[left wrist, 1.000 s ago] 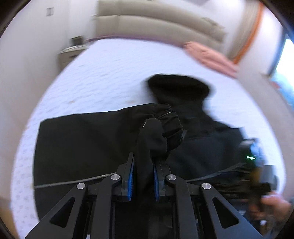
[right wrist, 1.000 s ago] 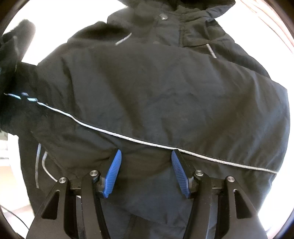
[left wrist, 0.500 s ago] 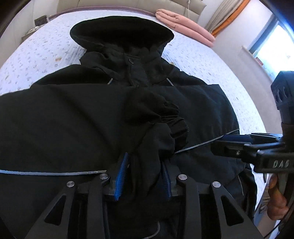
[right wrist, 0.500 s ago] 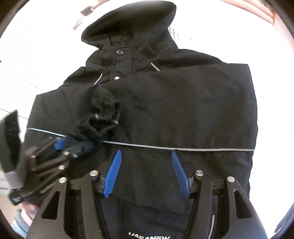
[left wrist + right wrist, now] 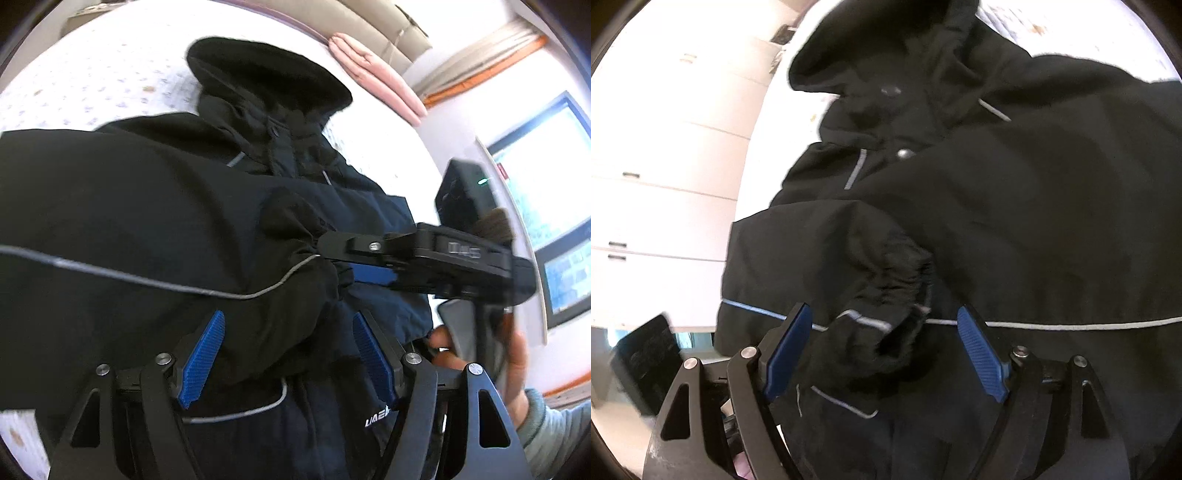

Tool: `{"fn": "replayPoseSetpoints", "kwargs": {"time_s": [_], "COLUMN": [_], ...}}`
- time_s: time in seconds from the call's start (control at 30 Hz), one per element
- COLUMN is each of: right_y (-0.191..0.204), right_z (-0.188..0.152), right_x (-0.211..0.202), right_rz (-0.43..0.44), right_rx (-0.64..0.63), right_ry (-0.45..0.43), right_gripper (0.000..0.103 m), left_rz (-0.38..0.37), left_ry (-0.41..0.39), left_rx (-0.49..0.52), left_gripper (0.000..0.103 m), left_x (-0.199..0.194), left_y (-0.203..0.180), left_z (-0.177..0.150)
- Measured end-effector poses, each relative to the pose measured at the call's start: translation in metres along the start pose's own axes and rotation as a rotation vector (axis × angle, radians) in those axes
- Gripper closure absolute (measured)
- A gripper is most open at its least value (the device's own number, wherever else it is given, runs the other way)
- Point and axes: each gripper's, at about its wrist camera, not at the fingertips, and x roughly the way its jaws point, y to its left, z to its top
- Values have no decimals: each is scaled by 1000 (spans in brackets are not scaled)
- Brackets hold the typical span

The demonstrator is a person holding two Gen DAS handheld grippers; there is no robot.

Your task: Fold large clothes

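Sleeve cuff (image 5: 295, 280) of black hooded jacket (image 5: 129, 206) folded across chest, lower centre; left claw (image 5: 288, 354) just opening, released; right claw (image 5: 886, 354) open; bottom fold left.

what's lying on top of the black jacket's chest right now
A folded-in sleeve lies across the jacket, cuff bunched. The front under it is covered, so the zipper there can't be seen.

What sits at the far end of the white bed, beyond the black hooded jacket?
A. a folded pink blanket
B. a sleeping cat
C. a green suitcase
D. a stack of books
A: in the left wrist view, a folded pink blanket lies past the black hooded jacket on the white bed.
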Motion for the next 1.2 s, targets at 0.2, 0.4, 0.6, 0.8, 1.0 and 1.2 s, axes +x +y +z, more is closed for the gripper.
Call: {"fn": "replayPoseSetpoints", "kwargs": {"time_s": [0.2, 0.4, 0.6, 0.8, 1.0, 1.2], "right_y": [17, 50, 45, -24, -94, -102], "right_z": [-1, -19, -25, -22, -29, -27], "right_x": [34, -21, -125, -133, -79, -95], "right_rz": [10, -129, -343, -482, -538, -475], "right_rx": [-37, -194, -249, -135, -75, -26], "right_ry": [59, -115, -332, -288, -170, -138], "right_gripper": [61, 74, 74, 74, 74, 67], "left_rz": [108, 253, 249, 320, 329, 276], "left_ry": [-69, -167, -173, 26, 67, 29], "left_rx": [-7, 19, 68, 108, 85, 70], "left_gripper": [29, 29, 30, 63, 68, 68], "left_x": [-31, -62, -59, 26, 55, 28], "left_y": [5, 3, -4, 6, 26, 21], "left_z": [-2, 14, 30, 37, 39, 45]}}
